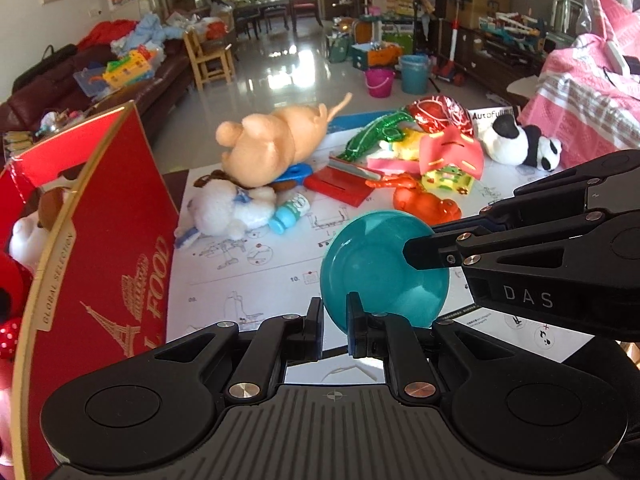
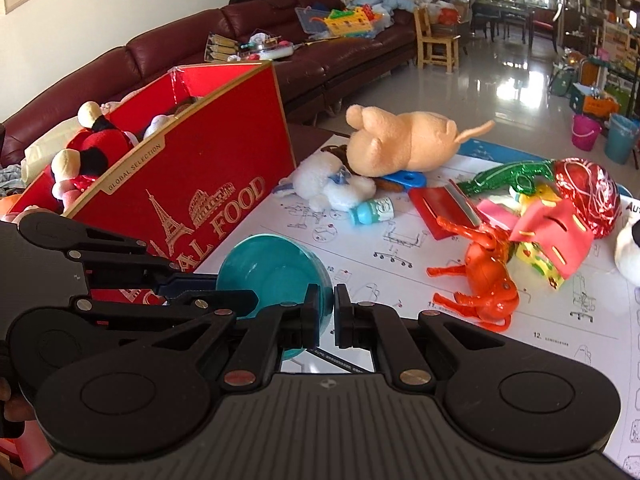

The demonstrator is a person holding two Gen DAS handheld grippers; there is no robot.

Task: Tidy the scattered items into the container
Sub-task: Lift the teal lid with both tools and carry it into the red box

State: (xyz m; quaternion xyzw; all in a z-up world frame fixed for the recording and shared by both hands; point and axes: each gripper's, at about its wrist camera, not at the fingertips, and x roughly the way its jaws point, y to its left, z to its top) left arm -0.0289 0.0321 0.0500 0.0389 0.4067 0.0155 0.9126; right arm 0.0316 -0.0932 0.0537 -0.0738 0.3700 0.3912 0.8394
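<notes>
A teal bowl [image 1: 380, 264] hangs tilted above the printed paper sheet [image 1: 256, 280], held from two sides. My left gripper [image 1: 335, 328] is shut on its near rim. My right gripper [image 1: 416, 254] reaches in from the right and is shut on the opposite rim. In the right wrist view the bowl [image 2: 272, 264] shows its hollow, with the right gripper [image 2: 328, 312] shut on its rim and the left gripper [image 2: 248, 300] coming in from the left. The red cardboard box [image 1: 112, 240] [image 2: 208, 168] stands just left of the bowl, with plush toys inside.
Scattered on the sheet are a tan plush [image 1: 272, 144], a white plush dog [image 1: 232, 208], a small bottle [image 1: 290, 212], a red dustpan [image 1: 340, 184], an orange lobster toy [image 1: 424, 200], a red foil ball [image 1: 440, 114] and a panda [image 1: 520, 144]. A brown sofa [image 2: 320, 52] runs behind the box.
</notes>
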